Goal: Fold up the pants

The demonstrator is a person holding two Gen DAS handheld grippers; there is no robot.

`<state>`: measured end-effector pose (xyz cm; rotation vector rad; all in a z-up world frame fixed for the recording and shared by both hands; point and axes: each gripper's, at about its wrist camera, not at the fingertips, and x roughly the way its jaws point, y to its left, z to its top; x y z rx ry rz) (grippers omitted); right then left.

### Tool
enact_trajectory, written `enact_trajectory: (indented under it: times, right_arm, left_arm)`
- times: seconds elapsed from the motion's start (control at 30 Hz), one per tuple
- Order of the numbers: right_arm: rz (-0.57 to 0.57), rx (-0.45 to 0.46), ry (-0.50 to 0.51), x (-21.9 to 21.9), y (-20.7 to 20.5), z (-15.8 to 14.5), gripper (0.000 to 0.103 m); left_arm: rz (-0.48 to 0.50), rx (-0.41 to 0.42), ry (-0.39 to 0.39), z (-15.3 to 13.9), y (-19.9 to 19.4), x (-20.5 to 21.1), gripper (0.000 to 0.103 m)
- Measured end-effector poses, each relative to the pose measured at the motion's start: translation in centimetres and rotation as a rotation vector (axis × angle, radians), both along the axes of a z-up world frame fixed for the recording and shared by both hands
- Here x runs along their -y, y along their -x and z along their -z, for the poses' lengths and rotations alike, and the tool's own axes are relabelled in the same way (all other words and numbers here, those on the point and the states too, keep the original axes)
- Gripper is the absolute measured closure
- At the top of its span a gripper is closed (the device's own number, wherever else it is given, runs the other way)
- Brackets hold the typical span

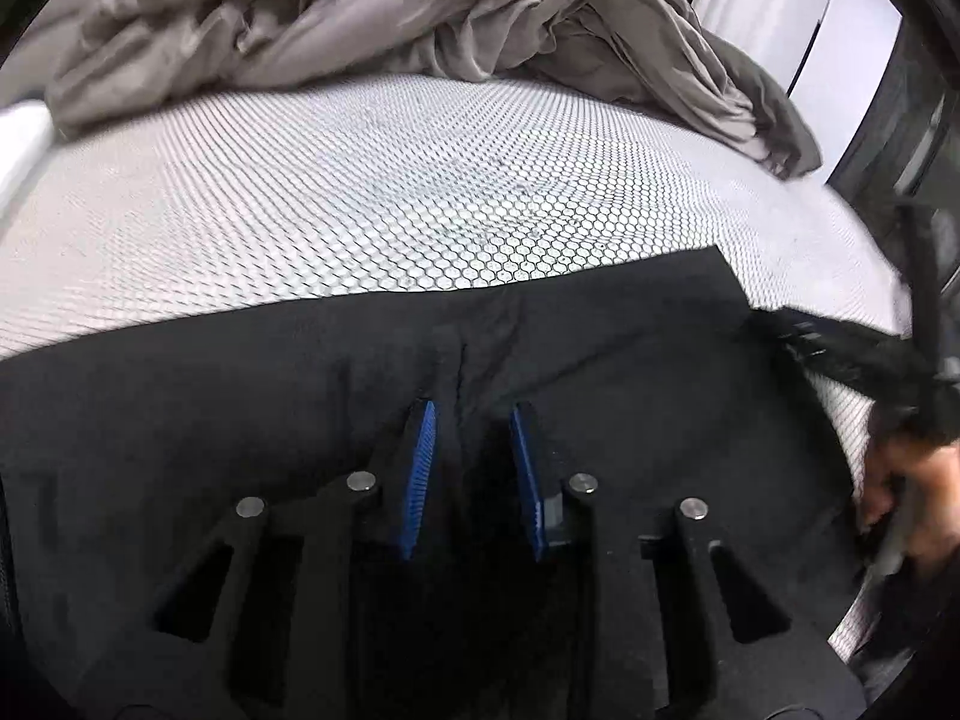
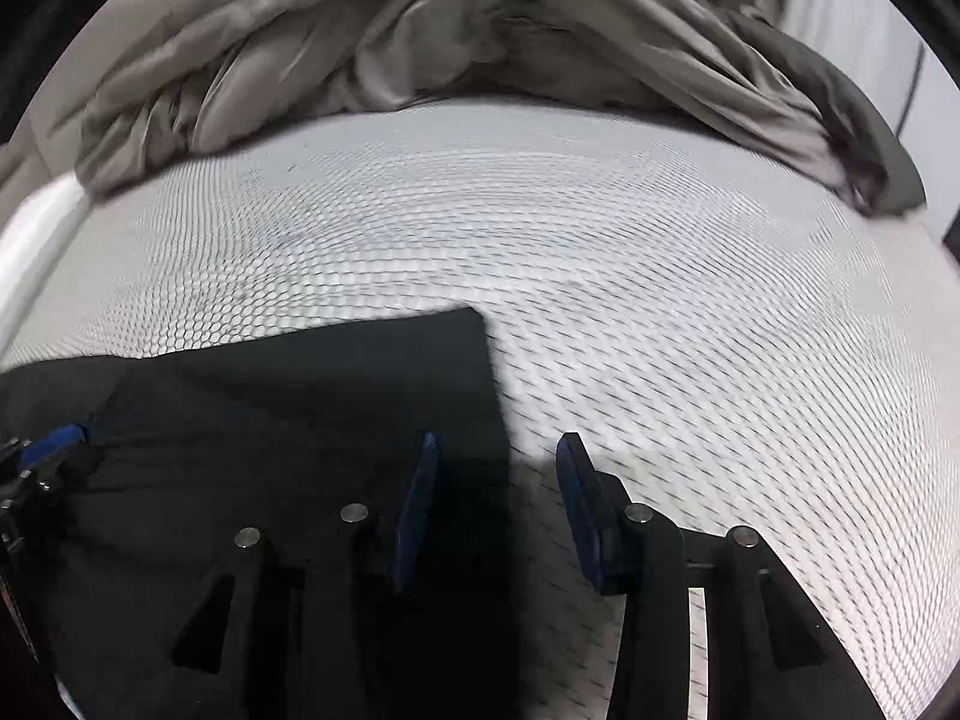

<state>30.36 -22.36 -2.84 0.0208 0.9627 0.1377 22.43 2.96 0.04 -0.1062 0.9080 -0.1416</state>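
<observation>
the left gripper (image 1: 473,420) hung close over the black pants (image 1: 240,372), its blue pads (image 1: 420,474) a narrow way apart with a raised crease of the dark cloth running up between them; whether the pads actually pressed that crease could not be told, black on black. the right gripper (image 2: 495,450) stood at the pants' (image 2: 300,396) right-hand edge, jaws partly open, one blue pad (image 2: 414,516) over the cloth and the other over bare mattress, with nothing gripped between them. the pants lay flat on the near part of the white honeycomb-patterned mattress (image 1: 390,192), their long axis running side to side across both views, a squared corner pointing away toward the far right. their near portion was hidden under the gripper bodies and cut off by the frame, so waist and hems could not be told apart. in the left wrist view a blurred hand (image 1: 906,504) showed at the right rim. the right wrist view was smeared. beyond the bare mattress a crumpled grey blanket (image 1: 420,18) was heaped along the far side.
</observation>
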Motion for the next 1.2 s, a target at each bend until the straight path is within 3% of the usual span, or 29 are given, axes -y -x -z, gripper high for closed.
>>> enact_trajectory:
  times: [0.07,0.13,0.27,0.33,0.4,0.5,0.53,0.6,0.67,0.77,0.87,0.9,1.0,1.1,1.13,1.17,1.2]
  right_arm:
    - [-0.018,0.061,-0.021,-0.1,2.2,-1.8,0.061]
    - [-0.097,0.112,-0.059,-0.9,4.8,-3.1,0.061]
    - [-0.299,0.074,-0.099,-6.2,7.4,-2.5,0.059]
    - [-0.359,0.033,-0.057,-8.2,7.9,-0.9,0.058]
    - [-0.388,0.021,0.049,-9.3,8.1,0.8,0.059]
    - [-0.325,0.045,0.136,-6.9,8.3,1.2,0.059]
    - [-0.295,0.040,0.140,-5.5,8.4,1.1,0.059]
    - [-0.238,0.035,0.116,-3.1,8.5,1.0,0.058]
    - [-0.222,0.038,0.070,-2.1,9.2,0.0,0.059]
    - [-0.303,0.124,0.014,-4.3,10.6,-2.0,0.058]
    - [-0.441,0.068,-0.045,-7.8,11.2,-0.8,0.058]
    - [-0.468,0.045,-0.024,-8.6,11.2,-0.1,0.058]
    - [-0.489,0.045,0.071,-7.8,11.3,1.4,0.058]
    - [-0.384,0.042,0.113,-2.3,10.9,1.2,0.056]
    - [-0.309,0.032,0.168,-0.3,10.6,1.6,0.051]
    - [-0.256,0.022,0.171,1.5,10.5,2.0,0.040]
    - [-0.228,0.005,0.097,3.2,10.3,2.1,0.040]
  left_arm:
    - [0.009,0.044,-0.026,-1.3,1.9,0.8,0.078]
    - [0.057,0.080,0.000,-2.1,3.8,1.6,0.077]
    - [0.172,0.038,0.013,-0.3,6.4,4.4,0.075]
    - [0.185,0.019,-0.051,1.1,6.7,5.3,0.074]
    - [0.199,0.021,-0.085,1.6,7.1,5.2,0.074]
    - [0.186,0.006,-0.006,1.6,8.3,3.0,0.070]
    - [0.170,0.003,-0.021,1.5,8.8,2.5,0.070]
    - [0.131,0.011,-0.060,1.2,9.8,1.6,0.070]
    - [0.137,0.040,-0.016,0.3,10.5,1.3,0.070]
    - [0.222,0.076,-0.004,-0.2,11.1,3.1,0.068]
    - [0.292,0.004,-0.054,1.8,10.8,5.3,0.068]
    - [0.302,0.002,-0.084,2.3,10.9,5.5,0.068]
    - [0.343,-0.012,-0.066,2.5,11.6,4.5,0.068]
    - [0.365,-0.038,-0.065,2.5,13.0,2.5,0.068]
    - [0.360,-0.032,-0.037,2.1,13.5,1.5,0.068]
    - [0.352,-0.028,-0.013,1.7,13.7,1.0,0.068]
    - [0.340,-0.021,0.008,1.2,13.9,0.5,0.068]
